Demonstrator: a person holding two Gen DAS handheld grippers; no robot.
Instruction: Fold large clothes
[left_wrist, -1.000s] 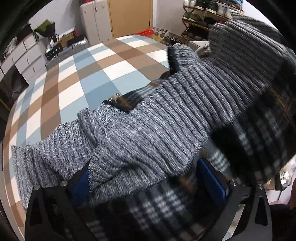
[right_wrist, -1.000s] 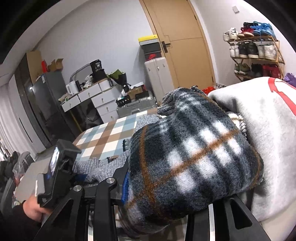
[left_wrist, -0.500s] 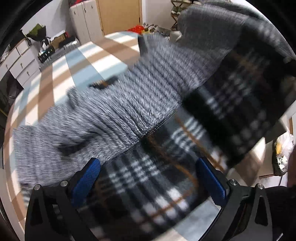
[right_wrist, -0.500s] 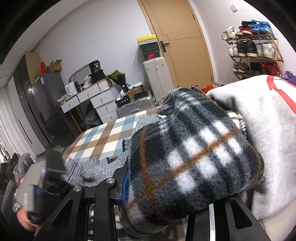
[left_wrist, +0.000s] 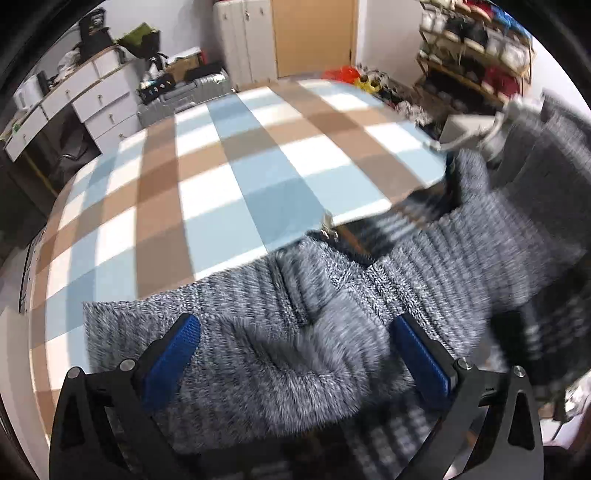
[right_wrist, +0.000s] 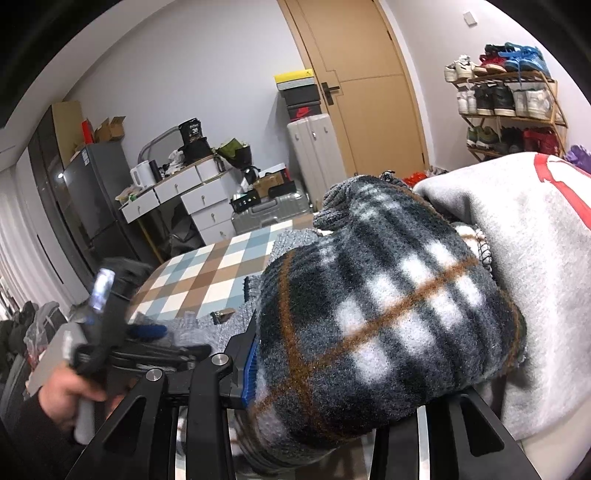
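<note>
The left tongs (left_wrist: 295, 354) are hanging released above the grey knit sweater (left_wrist: 332, 314), which a second ago was bunched between their pads; it is now lying slack on the checked tabletop (left_wrist: 221, 177), more of which is showing. The right tongs (right_wrist: 332, 387) are staying clenched on the plaid fleece (right_wrist: 388, 314), unmoved.

A room with pale grey walls (right_wrist: 177, 85) and a tan wooden door (right_wrist: 373, 110) at upper centre. A white drawer unit (right_wrist: 184, 199) stands at left centre, beside a dark fridge (right_wrist: 92, 188). A pale suitcase (right_wrist: 314, 155) stands by the door. A shoe rack (right_wrist: 509, 103) fills the upper right. A checked cloth (left_wrist: 221, 192) covers the table.
</note>
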